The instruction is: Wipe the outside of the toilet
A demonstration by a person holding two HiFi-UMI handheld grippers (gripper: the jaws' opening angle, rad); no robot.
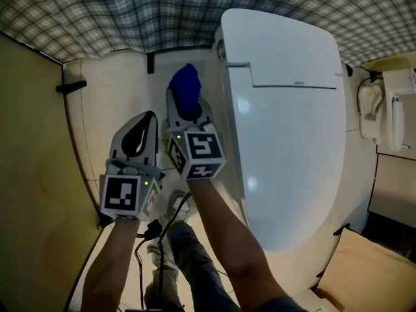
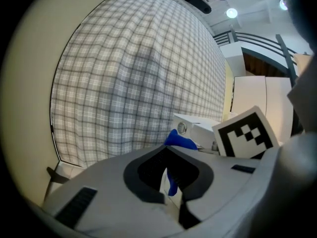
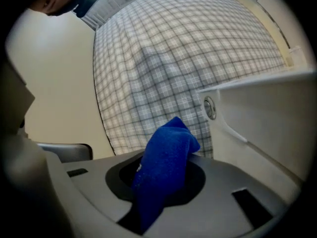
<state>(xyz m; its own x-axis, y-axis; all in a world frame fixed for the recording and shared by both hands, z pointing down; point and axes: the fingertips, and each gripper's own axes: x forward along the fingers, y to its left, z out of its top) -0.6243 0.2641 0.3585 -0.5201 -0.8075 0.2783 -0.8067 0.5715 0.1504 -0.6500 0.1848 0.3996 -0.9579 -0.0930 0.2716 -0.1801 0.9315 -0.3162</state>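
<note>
The right gripper (image 1: 188, 114) was clamped on a crumpled deep-blue cloth (image 1: 185, 86), whose free end stood up past the jaw tips. In the right gripper view the cloth (image 3: 166, 155) filled the space between the dark pads and hung down towards the camera. It sat just left of the glossy white toilet (image 1: 286, 129), at the far end of the toilet's left flank, close to the hinge of the closed lid. A small round metal button (image 3: 210, 108) on that flank showed just right of the cloth. Whether the fabric touched the porcelain could not be told from any view.

The left gripper (image 1: 151, 116) hung nearer and further left, over the pale tiled floor (image 1: 97, 90). Its jaws were drawn together at the tips with only a narrow bowed slot between the pads, and nothing was held there. Through that slot the left gripper view caught a sliver of the blue cloth (image 2: 181, 140).

A grey checked fabric screen (image 1: 130, 12) ran along the far side, and a beige partition wall (image 1: 32, 142) closed the left. The person's light shoe (image 1: 179, 207) stood on the floor below the forearms.
</note>
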